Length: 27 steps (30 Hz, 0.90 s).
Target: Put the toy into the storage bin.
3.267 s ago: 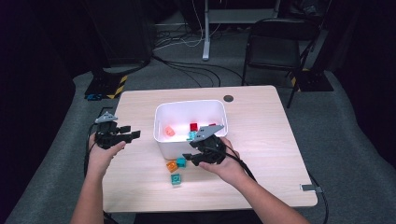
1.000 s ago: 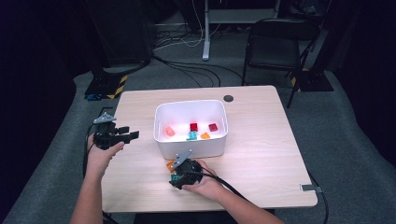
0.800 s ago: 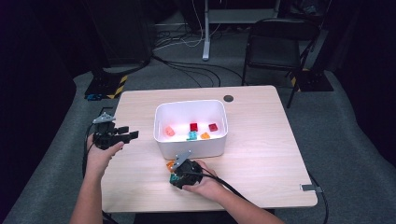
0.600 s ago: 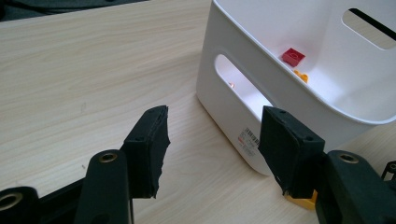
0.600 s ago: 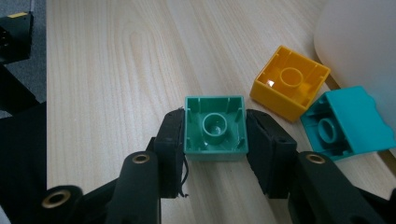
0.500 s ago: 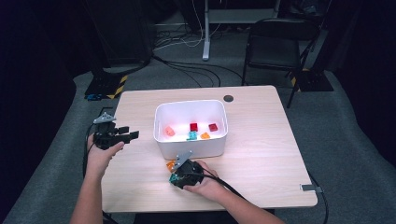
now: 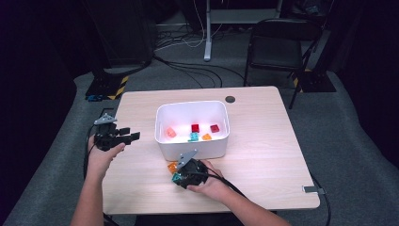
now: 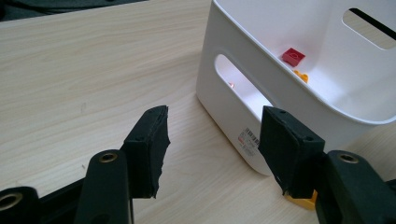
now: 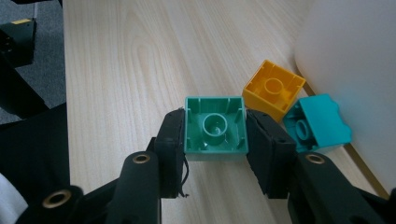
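A green brick [image 9: 215, 130] lies studs down on the wooden table, and my right gripper [image 9: 214, 140] is shut on it, one pad on each side. Its jaws have just been closing onto this brick. An orange brick [image 9: 273, 91] and a teal brick [image 9: 317, 123] lie just beyond, against the white bin [image 9: 355, 60]. From above, the right gripper [image 7: 181, 176] sits in front of the bin [image 7: 192, 104]. My left gripper [image 7: 129, 134] is held at the table's left side, open with nothing between its jaws [image 8: 212, 135], aimed at the bin's handle slot [image 8: 243, 93].
Several bricks lie in the bin, among them a red one [image 7: 195, 127], a pink one [image 7: 170, 133] and an orange one [image 7: 206, 137]. A black round cap [image 7: 230, 99] sits behind the bin. A chair [image 7: 282, 42] and cables are on the floor beyond.
The right hand came back from the bin's front rim down to the bricks on the table in front of it, then stayed there. The left hand has not moved.
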Motion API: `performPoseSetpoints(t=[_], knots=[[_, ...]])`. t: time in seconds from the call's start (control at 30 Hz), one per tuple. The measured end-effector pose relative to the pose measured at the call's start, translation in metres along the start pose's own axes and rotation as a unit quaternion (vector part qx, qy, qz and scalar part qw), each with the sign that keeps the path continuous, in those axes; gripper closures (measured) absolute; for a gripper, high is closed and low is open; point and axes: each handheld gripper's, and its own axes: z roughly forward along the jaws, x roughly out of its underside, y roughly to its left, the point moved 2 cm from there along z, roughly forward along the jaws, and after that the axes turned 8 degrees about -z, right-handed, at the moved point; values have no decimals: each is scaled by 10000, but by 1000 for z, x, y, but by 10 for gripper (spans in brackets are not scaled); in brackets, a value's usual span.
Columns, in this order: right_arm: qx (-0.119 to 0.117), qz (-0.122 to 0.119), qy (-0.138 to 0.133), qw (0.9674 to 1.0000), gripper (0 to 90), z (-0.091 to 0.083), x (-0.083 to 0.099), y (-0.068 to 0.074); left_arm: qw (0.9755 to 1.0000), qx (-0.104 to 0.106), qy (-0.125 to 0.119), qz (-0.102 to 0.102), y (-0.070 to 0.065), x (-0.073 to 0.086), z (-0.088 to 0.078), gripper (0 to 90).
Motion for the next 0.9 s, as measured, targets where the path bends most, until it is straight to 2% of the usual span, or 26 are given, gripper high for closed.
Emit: performPoseSetpoints(t=[0.1, 0.27, 0.4, 0.7, 0.9], knots=[[-7, 94, -19, 10000, 584, -6, -2, 1, 10000, 1, -7, -11, 0, 0, 0, 422], [-12, 62, -62, 10000, 584, -18, -6, 0, 10000, -4, 7, -1, 0, 0, 0, 422], [-55, 136, -72, 9999, 584, -29, -9, 0, 10000, 6, 18, 0, 0, 0, 0, 422], [-52, 266, -207, 9994, 584, -53, -16, -9, 10000, 7, 17, -2, 0, 0, 2, 422], [-57, 208, -289, 9994, 584, -70, -22, -13, 10000, 2, 17, -3, 0, 0, 3, 421]])
